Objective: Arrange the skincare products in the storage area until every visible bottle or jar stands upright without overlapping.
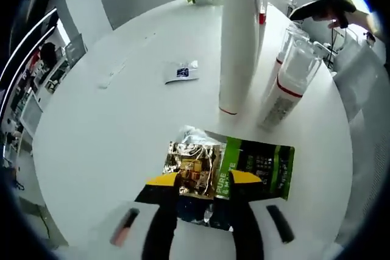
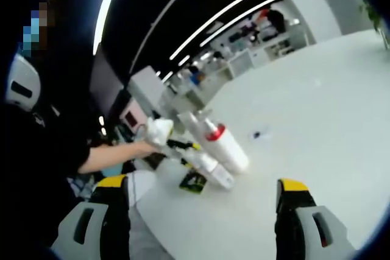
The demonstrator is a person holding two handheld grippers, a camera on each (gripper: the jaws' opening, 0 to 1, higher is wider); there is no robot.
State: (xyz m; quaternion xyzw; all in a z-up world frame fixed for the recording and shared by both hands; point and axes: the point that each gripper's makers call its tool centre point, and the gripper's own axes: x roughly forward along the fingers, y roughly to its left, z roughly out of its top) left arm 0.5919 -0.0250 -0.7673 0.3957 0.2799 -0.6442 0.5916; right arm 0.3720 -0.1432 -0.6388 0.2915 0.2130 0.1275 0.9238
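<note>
Two bottles (image 1: pixel 286 83) upright beside tall bottle (image 1: pixel 237 41); left gripper (image 1: pixel 204 182) narrow over sachet (image 1: pixel 234 162) (foil); right gripper (image 2: pixel 204 190) wide.

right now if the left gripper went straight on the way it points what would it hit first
Likely the green and gold packet, which lies flat on the table just past the open left gripper. The tall white bottle stands further on. Height above the packet is unclear.

Skincare bottles on the round white table

A tall white bottle (image 1: pixel 236 41) stands upright; just right of it, two clear-capped, red-banded bottles (image 1: pixel 286 86) stand too; a green-and-gold sachet (image 1: pixel 231 162) lies flat before them.
</note>
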